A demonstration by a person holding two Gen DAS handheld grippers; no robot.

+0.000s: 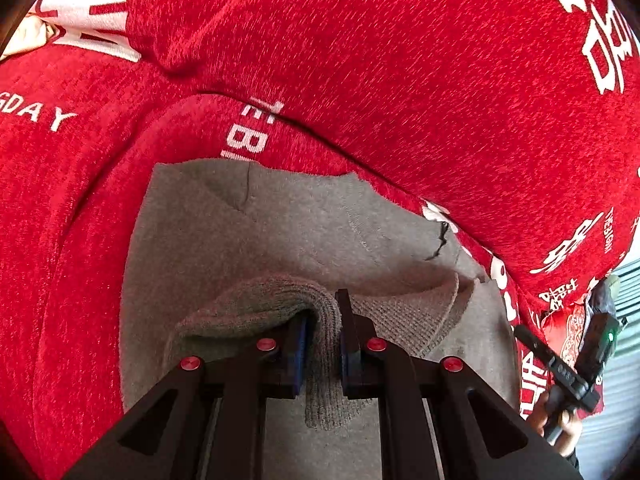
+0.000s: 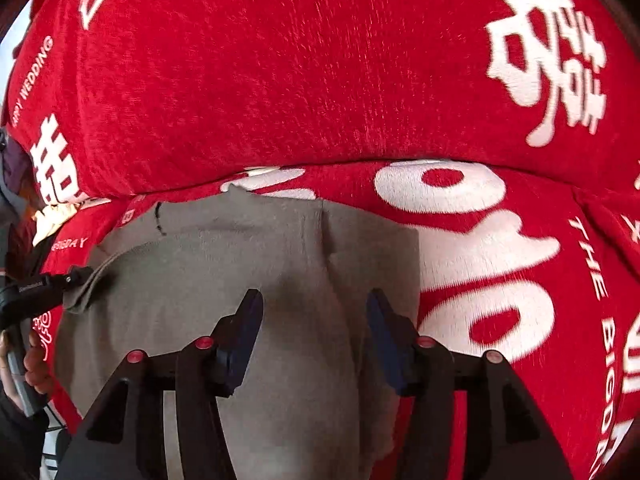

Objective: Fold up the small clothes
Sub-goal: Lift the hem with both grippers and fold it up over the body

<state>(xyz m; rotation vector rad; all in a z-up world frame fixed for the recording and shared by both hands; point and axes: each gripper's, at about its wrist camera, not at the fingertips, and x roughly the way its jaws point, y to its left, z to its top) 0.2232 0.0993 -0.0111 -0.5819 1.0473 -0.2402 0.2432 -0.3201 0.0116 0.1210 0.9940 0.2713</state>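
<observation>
A small grey knit garment (image 1: 280, 220) lies flat on a red blanket (image 1: 400, 80) with white lettering. My left gripper (image 1: 324, 308) is shut on the garment's ribbed hem (image 1: 276, 300), which is bunched and folded over between the pads. In the right wrist view the same grey garment (image 2: 240, 248) spreads out below my right gripper (image 2: 316, 304). That gripper stands open just above the cloth, with nothing pressed between its fingers. At the left edge of that view the left gripper (image 2: 44, 292) pinches a lifted corner of the garment.
The red blanket (image 2: 320, 80) fills both views and rises in a thick fold behind the garment. A cream cloth (image 1: 28, 36) shows at the far left. The right gripper and the hand (image 1: 560, 420) holding it sit at the right edge, by a pale slatted surface (image 1: 626, 280).
</observation>
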